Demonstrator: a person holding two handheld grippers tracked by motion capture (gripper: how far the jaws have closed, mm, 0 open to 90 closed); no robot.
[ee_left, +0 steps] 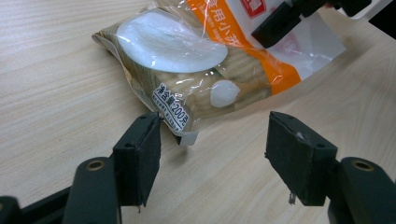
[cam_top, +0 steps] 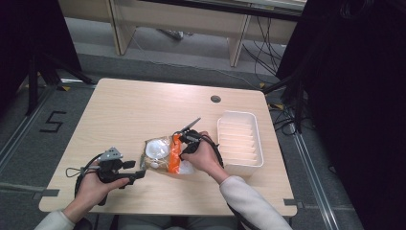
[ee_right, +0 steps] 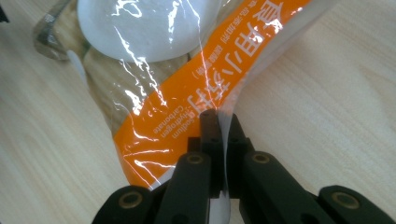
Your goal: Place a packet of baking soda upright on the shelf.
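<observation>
Right claw (ee_right: 223, 135) pinches the bag (ee_right: 187, 98); wrist bent inward.

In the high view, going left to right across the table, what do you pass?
Left gripper, black, jaws open → clear plastic food bag with orange band → right gripper, black, clamped on that bag → white ribbed plastic tray.

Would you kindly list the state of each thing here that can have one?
Plastic bag: sealed, lying flat on the table, orange edge pinched.
Right gripper: shut on the plastic bag's edge.
Left gripper: open, one jaw beside the bag's corner, gripping nothing.
White tray: upright on the table, nothing in its slots.
</observation>
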